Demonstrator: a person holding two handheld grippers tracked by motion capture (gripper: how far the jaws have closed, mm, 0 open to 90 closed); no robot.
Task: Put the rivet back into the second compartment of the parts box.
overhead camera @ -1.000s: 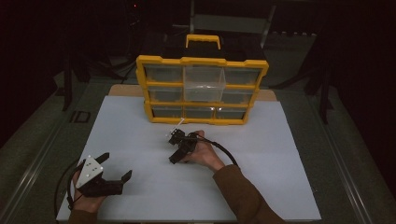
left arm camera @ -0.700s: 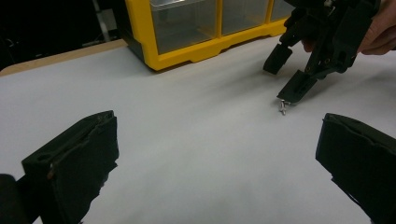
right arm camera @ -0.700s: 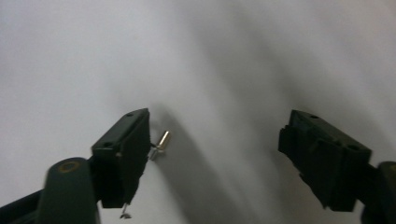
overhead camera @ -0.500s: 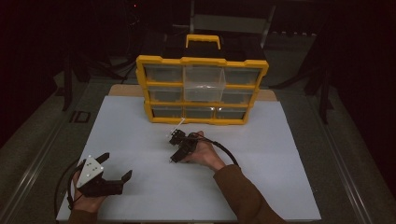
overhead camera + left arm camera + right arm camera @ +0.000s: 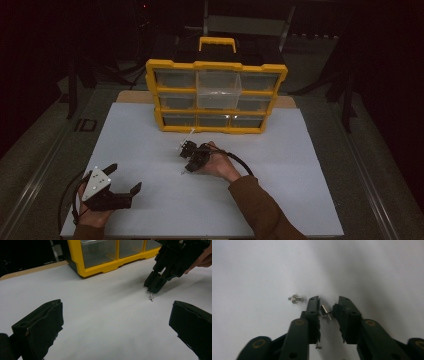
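the right gripper (image 5: 325, 305) is tipped down onto the white sheet (image 5: 280, 200) in front of the yellow drawer organiser (image 5: 216, 95), bracketing one small metal pin (image 5: 325, 311). its jaws have just been closing to a narrow gap; the pin lies between them, seemingly not yet pinched. a second pin (image 5: 295, 299) lies just outside. the left gripper (image 5: 124, 181) rests wide open and empty, well apart.

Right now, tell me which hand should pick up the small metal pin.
Right. The right tool already has its jaws, which have just been closing, around one pin; the left tool rests open, well away.
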